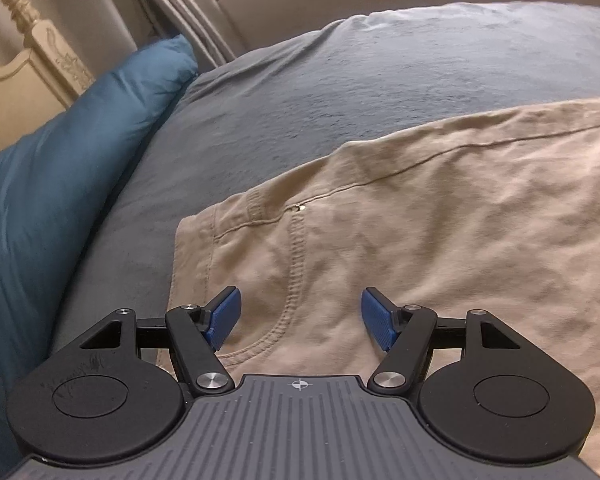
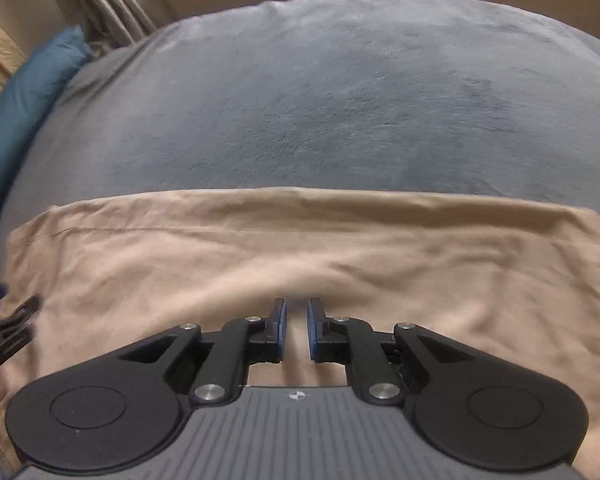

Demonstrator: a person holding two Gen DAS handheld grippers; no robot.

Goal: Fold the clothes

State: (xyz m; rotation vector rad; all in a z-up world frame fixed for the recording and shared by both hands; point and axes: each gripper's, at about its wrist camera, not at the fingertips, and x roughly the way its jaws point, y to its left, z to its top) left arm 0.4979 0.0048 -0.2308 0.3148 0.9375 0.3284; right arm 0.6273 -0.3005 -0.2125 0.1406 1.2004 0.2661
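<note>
- Khaki trousers [image 1: 420, 216] are lying flat on the grey bed [image 1: 340, 80].
- Left gripper [image 1: 300, 316] is hovering wide open over the pocket, gripping nothing.
- Right gripper [image 2: 297, 320] is standing nearly closed; nothing visibly pinched.

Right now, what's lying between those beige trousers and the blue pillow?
Only bare grey bedcover. In the left wrist view, that strip separates the beige trousers from the blue pillow; nothing else sits on it.

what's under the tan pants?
The tan pants lie flat on the grey-blue blanket, which shows around their edges. Whatever is directly beneath the fabric is covered and cannot be seen.
</note>
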